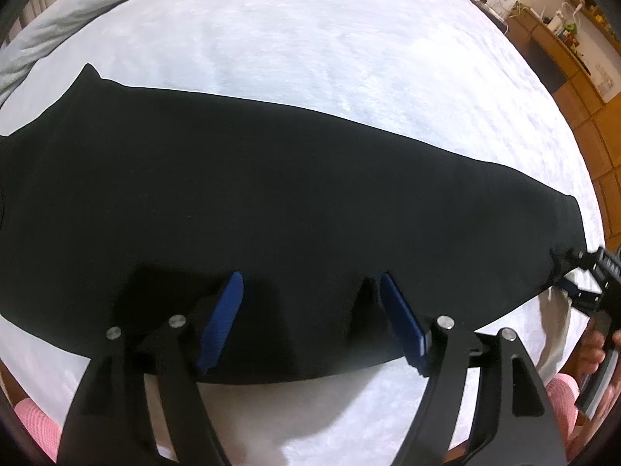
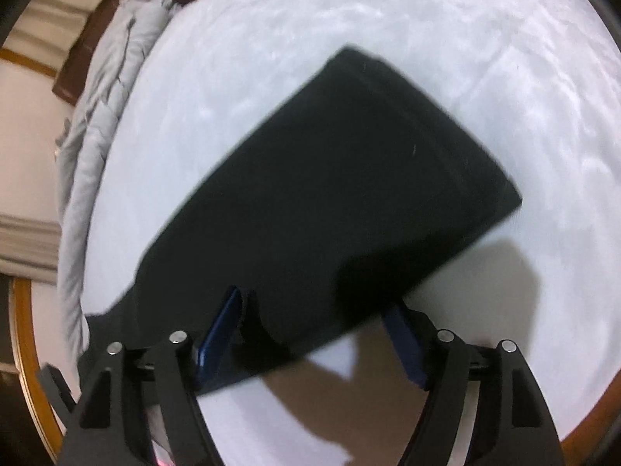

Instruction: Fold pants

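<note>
Your left gripper [image 1: 310,322] hangs with jaws wide over the near edge of the black pants [image 1: 252,202].
Your right gripper [image 2: 314,334] is spread wide too, gripping nothing, over the pants' end. The pants are plain black, smooth and flat on the white bed cover [image 1: 310,50], with their long axis running left to right across your left wrist view, narrowing toward the right.

No text, label, brand or number can be read in either view (the small items on the far shelves are too blurred to tell).
</note>
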